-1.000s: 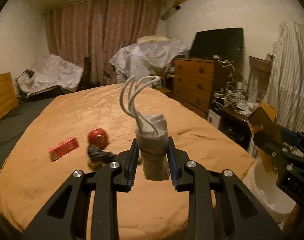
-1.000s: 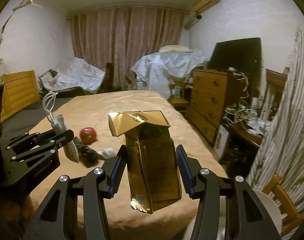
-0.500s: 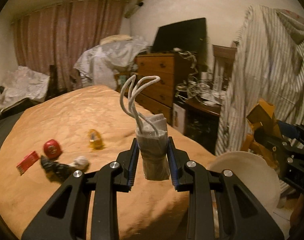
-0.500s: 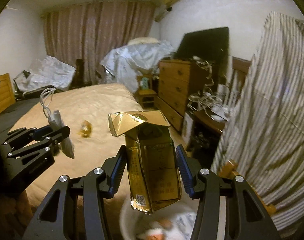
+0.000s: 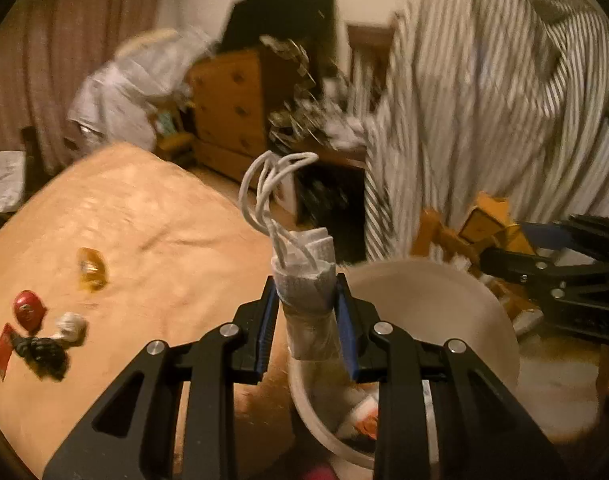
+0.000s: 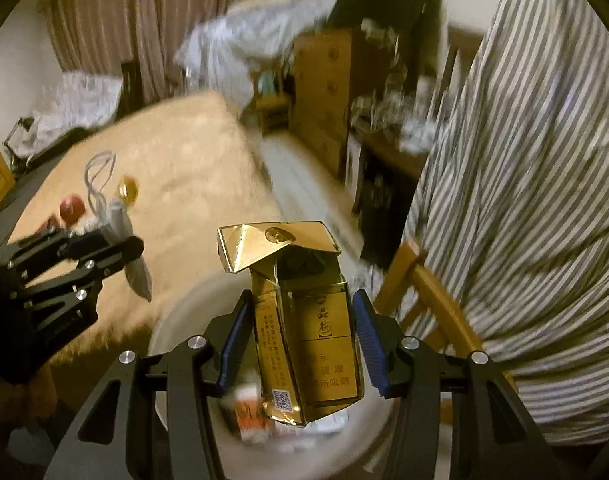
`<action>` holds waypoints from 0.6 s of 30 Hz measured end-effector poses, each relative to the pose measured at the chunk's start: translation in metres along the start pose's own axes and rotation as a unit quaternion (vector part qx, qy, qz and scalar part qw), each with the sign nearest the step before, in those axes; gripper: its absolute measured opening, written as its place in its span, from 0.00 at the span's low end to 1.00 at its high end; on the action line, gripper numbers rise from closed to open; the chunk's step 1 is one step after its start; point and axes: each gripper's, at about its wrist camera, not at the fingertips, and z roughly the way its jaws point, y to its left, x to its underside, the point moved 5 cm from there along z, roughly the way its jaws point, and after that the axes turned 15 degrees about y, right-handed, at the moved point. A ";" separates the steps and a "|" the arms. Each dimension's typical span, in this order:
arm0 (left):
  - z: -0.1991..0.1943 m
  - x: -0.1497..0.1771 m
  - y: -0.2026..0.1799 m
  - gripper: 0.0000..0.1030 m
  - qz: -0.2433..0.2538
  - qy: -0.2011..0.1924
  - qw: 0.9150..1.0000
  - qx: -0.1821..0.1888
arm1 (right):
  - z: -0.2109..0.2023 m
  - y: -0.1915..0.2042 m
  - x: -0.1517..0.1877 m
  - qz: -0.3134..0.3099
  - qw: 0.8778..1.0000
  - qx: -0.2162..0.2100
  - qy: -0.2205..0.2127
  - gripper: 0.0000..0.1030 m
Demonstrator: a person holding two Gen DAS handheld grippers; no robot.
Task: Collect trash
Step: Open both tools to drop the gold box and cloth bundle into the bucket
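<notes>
Bed [image 5: 152,240], tan cover; red ball [image 5: 29,314], amber wrapper [image 5: 90,270] on it

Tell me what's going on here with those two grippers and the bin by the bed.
A person is clearing trash off the bed. The left gripper is shut on a rolled face mask, and the right gripper is clamped on a gold cigarette pack. Both are held over the white bin, which already holds some trash. A few more bits lie on the bed.

Beyond both claws the dresser [image 5: 232,108] and striped cloth [image 6: 524,184] are smeared by motion blur. Under the right claw [image 6: 300,344], the white bin [image 6: 176,320] is blurred, its contents unreadable; the gold carton [image 6: 304,344] hides most of them.
</notes>
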 end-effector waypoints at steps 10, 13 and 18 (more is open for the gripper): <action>0.052 -0.003 -0.040 0.26 0.109 0.129 0.984 0.056 | 0.055 -0.021 -0.004 -0.032 0.988 -0.019 0.149 0.50; 0.065 0.002 -0.042 0.26 0.122 0.148 0.980 0.057 | 0.060 -0.017 0.000 -0.035 0.986 -0.023 0.162 0.50; 0.074 0.003 -0.035 0.26 0.117 0.155 0.979 0.054 | 0.062 -0.005 0.010 -0.036 0.985 -0.029 0.168 0.50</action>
